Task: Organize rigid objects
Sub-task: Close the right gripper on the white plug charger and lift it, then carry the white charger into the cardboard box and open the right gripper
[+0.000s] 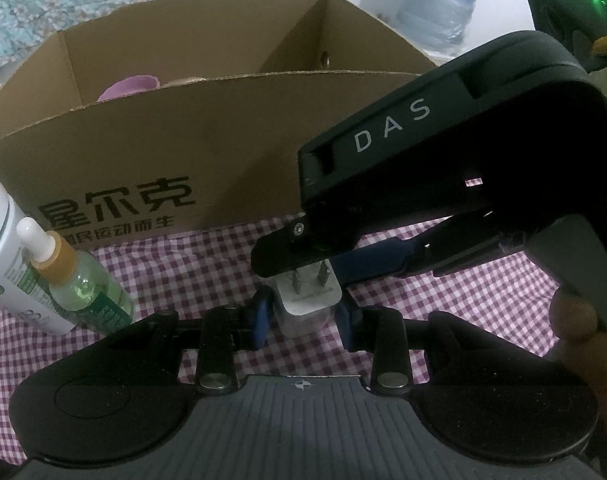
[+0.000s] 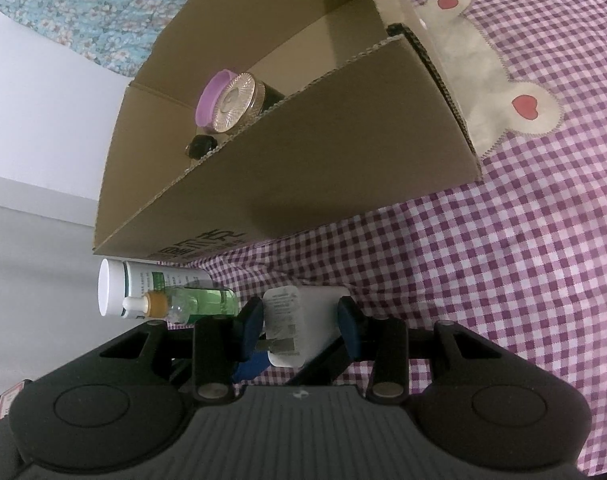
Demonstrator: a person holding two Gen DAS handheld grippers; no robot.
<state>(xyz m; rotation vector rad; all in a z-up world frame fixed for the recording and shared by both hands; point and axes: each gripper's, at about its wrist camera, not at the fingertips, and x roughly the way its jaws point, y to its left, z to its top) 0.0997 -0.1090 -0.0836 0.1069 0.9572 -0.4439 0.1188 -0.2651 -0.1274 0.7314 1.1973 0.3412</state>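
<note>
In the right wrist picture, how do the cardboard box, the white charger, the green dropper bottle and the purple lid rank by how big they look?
1. Cardboard box, by far.
2. White charger, though it sits nearest the camera, which inflates it.
3. Green dropper bottle and purple lid look about alike; the lid is farther off and partly hidden, so I won't rank them.

A purple-and-white checked cloth covers the supporting surface, filling the lower half of the left wrist view and the right side of the right wrist view. A pale animal-shaped patch with red hearts is sewn on it, upper right in the right wrist view. A cardboard box sits on the cloth, centre of both frames. Beside its printed wall stand a white tube and a small green dropper bottle (close together, lower left). A white plug adapter stands at lower centre, prongs up.
</note>
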